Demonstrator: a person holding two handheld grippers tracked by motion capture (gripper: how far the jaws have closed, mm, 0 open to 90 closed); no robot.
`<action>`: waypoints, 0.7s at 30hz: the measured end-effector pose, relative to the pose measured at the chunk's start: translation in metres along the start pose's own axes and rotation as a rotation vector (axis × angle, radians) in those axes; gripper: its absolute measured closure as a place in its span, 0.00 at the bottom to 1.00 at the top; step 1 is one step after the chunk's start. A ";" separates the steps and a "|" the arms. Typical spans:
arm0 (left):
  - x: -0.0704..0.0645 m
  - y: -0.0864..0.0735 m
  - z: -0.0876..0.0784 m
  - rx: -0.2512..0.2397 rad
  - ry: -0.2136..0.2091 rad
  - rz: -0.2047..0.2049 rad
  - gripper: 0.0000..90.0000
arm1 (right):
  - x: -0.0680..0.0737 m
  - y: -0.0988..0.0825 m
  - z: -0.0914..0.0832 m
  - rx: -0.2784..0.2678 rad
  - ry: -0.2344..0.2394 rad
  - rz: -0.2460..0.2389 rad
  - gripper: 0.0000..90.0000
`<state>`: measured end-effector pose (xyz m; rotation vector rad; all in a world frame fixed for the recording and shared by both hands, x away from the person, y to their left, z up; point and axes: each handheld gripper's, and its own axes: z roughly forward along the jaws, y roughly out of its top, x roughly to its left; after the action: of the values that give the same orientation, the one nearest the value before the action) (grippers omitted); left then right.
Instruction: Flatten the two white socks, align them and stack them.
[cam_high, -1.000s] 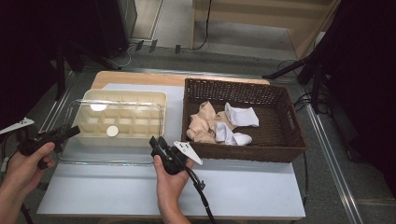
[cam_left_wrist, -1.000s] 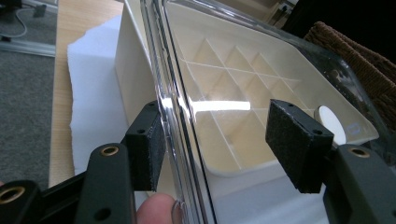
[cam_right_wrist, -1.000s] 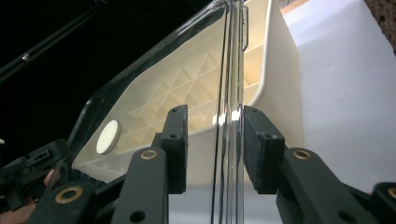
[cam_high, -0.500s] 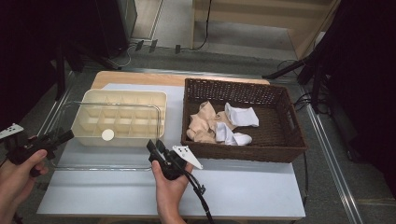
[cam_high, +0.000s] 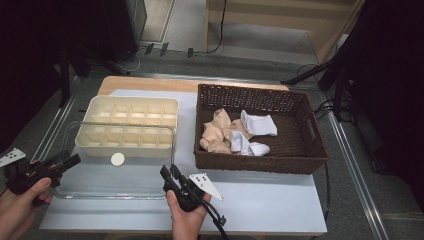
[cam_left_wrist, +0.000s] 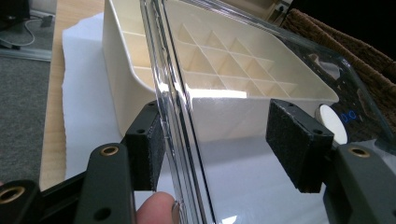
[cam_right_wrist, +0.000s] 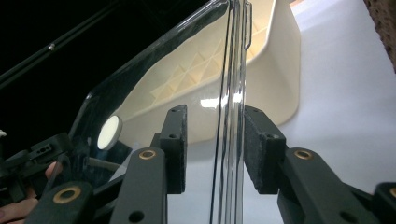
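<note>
A clear plastic lid (cam_high: 115, 182) with a white round disc (cam_high: 117, 159) on it lies half over the front of a cream divided box (cam_high: 130, 117). At the lid's left edge is my left gripper (cam_high: 72, 161). In the left gripper view the lid rim (cam_left_wrist: 175, 140) rests against one pad and the other pad sits over the lid's clear face, with my left gripper (cam_left_wrist: 224, 140) closed on it. My right gripper (cam_high: 167, 172) holds the lid's right edge. Its jaws straddle that edge (cam_right_wrist: 231, 140) in the right gripper view, where my right gripper (cam_right_wrist: 215, 149) is narrowed around it.
A dark wicker basket (cam_high: 260, 162) stands to the right of the box with beige cloth (cam_high: 217, 132) and white socks (cam_high: 257, 122) in it. White paper (cam_high: 270, 205) covers the table. The table's near edge lies just below my hands.
The lid has slid off the box toward the near edge, uncovering most of the compartments. Both hands came nearer with it, and the white disc moved along.
</note>
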<state>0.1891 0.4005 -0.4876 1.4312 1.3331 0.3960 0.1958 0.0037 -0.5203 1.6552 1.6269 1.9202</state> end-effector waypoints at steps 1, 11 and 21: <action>-0.001 -0.003 -0.001 0.001 0.004 0.003 0.45 | 0.000 -0.002 -0.002 0.002 -0.002 -0.002 0.72; -0.004 -0.032 -0.015 -0.018 0.006 0.006 0.45 | -0.002 -0.022 -0.017 0.013 -0.005 -0.034 0.71; -0.006 -0.054 -0.029 -0.021 0.006 0.018 0.45 | -0.003 -0.040 -0.028 0.037 -0.008 -0.039 0.69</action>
<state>0.1375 0.3970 -0.5204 1.4261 1.3182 0.4260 0.1545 0.0010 -0.5472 1.6293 1.6884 1.8743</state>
